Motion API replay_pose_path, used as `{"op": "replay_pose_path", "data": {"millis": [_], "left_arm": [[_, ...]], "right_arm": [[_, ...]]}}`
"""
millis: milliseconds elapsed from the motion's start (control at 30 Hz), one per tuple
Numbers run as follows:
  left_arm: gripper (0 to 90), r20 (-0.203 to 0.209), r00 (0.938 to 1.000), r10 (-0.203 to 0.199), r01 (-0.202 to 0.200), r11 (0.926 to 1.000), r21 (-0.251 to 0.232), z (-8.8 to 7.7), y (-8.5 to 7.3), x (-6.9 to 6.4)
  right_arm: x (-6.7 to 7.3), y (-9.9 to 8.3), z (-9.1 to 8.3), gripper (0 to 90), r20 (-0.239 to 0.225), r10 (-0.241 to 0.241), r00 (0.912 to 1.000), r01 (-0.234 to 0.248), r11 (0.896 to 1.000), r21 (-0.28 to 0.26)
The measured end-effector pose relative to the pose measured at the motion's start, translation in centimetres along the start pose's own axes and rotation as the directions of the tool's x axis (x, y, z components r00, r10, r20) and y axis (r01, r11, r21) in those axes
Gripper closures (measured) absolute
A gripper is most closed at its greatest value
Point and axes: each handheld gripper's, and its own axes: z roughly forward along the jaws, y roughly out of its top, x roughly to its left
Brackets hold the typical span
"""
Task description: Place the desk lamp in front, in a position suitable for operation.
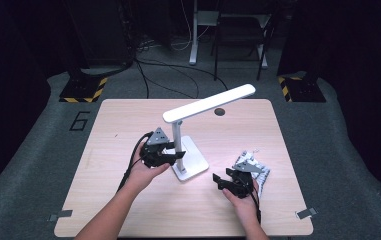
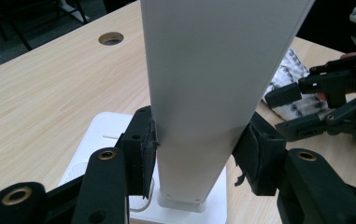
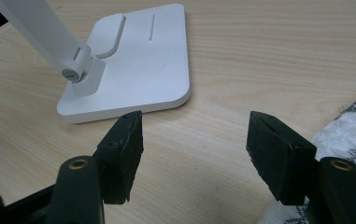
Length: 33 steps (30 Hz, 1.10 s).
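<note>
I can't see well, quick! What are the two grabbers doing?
Left gripper: shut on the lamp's stem.
Right gripper: open, holding nothing.

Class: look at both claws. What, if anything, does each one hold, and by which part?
The left claw grips the desk lamp by its upright arm, just above the base. The right claw holds nothing.

The lamp (image 1: pixel 188 131) is showing as smooth matt white plastic, the worktop (image 1: pixel 118 125) as pale wood-grain laminate with a satin finish, the cloth (image 3: pixel 353 123) as soft patterned white-grey fabric, and each tool's pads (image 2: pixel 144 151) as rough black rubber.
</note>
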Motion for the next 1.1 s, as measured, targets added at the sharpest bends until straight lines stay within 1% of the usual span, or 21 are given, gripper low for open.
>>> {"op": "replay_pose_path", "data": {"millis": [67, 200, 233, 300, 333, 400, 500, 533, 633, 667, 700, 733, 833, 933, 967, 1000, 1067, 1100], "left_arm": [[52.5, -0.002, 1.0, 0.0, 0.0, 1.0, 0.001, -0.3, -0.2, 0.0], [52.5, 0.004, 1.0, 0.001, -0.001, 1.0, -0.004, -1.0, -0.6, -0.1], [52.5, 0.011, 0.9999, 0.006, -0.006, 1.0, -0.004, -1.5, -1.0, 0.0], [52.5, 0.018, 0.9998, 0.009, -0.009, 1.0, -0.003, -2.0, -1.3, -0.1], [52.5, 0.016, 0.9998, 0.012, -0.012, 0.9999, -0.008, -2.5, -1.7, -0.1], [52.4, 0.031, 0.9995, 0.012, -0.011, 0.9998, -0.017, -3.1, -2.2, -0.1], [52.4, 0.036, 0.9993, 0.014, -0.013, 0.9996, -0.026, -4.0, -2.9, -0.2], [52.4, 0.047, 0.9988, 0.016, -0.015, 0.9996, -0.024, -4.3, -3.1, -0.2], [52.4, 0.056, 0.9981, 0.025, -0.023, 0.9994, -0.027, -5.0, -3.6, -0.3], [52.4, 0.061, 0.9979, 0.023, -0.021, 0.9994, -0.026, -5.3, -3.8, -0.3], [52.3, 0.064, 0.9976, 0.024, -0.022, 0.9993, -0.029, -5.5, -4.0, -0.3], [52.3, 0.07, 0.9972, 0.025, -0.023, 0.9994, -0.028, -5.6, -4.1, -0.3], [52.3, 0.069, 0.9971, 0.031, -0.029, 0.9992, -0.029, -6.2, -4.4, -0.4], [52.3, 0.078, 0.9964, 0.032, -0.03, 0.999, -0.034, -6.7, -4.8, -0.5], [52.3, 0.082, 0.9962, 0.03, -0.027, 0.999, -0.035, -6.8, -4.9, -0.5], [52.2, 0.083, 0.996, 0.032, -0.029, 0.9991, -0.031, -7.0, -5.0, -0.5], [52.2, 0.085, 0.996, 0.028, -0.025, 0.999, -0.036, -7.3, -5.2, -0.5], [52.1, 0.084, 0.9962, 0.024, -0.021, 0.9989, -0.043, -7.4, -5.3, -0.6]], "right_arm": [[0.1, 0.1, -0.1, 36.0, 0.006, -0.017, 0.9998, 0.017, 1.0, -0.002], [0.4, 0.1, -0.2, 36.0, 0.008, -0.033, 0.9994, 0.033, 0.999, -0.003], [0.6, 0.1, -0.1, 36.0, 0.009, -0.044, 0.999, 0.044, 0.999, 0.001], [0.7, 0.1, 0.0, 36.0, 0.013, -0.047, 0.9988, 0.047, 0.999, 0.0], [0.7, 0.1, 0.0, 36.0, 0.011, -0.05, 0.9987, 0.05, 0.999, 0.003], [0.7, 0.1, 0.0, 36.0, 0.008, -0.058, 0.9983, 0.058, 0.998, 0.007], [0.8, 0.1, 0.1, 35.8, 0.009, -0.065, 0.9978, 0.065, 0.998, 0.003], [0.8, 0.0, 0.1, 35.7, 0.014, -0.061, 0.998, 0.061, 0.998, 0.004], [0.9, 0.0, 0.2, 35.7, 0.014, -0.073, 0.9972, 0.073, 0.997, 0.007], [1.0, 0.0, 0.2, 35.7, 0.012, -0.064, 0.9979, 0.064, 0.998, 0.011], [1.0, -0.1, 0.3, 35.7, 0.013, -0.065, 0.9978, 0.065, 0.998, 0.011], [1.0, -0.1, 0.3, 35.7, 0.012, -0.083, 0.9965, 0.082, 0.997, 0.014], [1.2, -0.1, 0.4, 35.7, 0.014, -0.076, 0.997, 0.076, 0.997, 0.012], [1.3, -0.1, 0.4, 35.7, 0.02, -0.079, 0.9967, 0.079, 0.997, 0.016], [1.5, -0.2, 0.4, 35.8, 0.03, -0.1, 0.9945, 0.1, 0.995, 0.018], [1.7, -0.2, 0.4, 35.9, 0.032, -0.098, 0.9947, 0.098, 0.995, 0.024], [1.9, -0.2, 0.5, 36.2, 0.034, -0.13, 0.9909, 0.129, 0.991, 0.023], [2.0, -0.3, 0.5, 36.2, 0.03, -0.131, 0.9909, 0.13, 0.991, 0.035]]}}
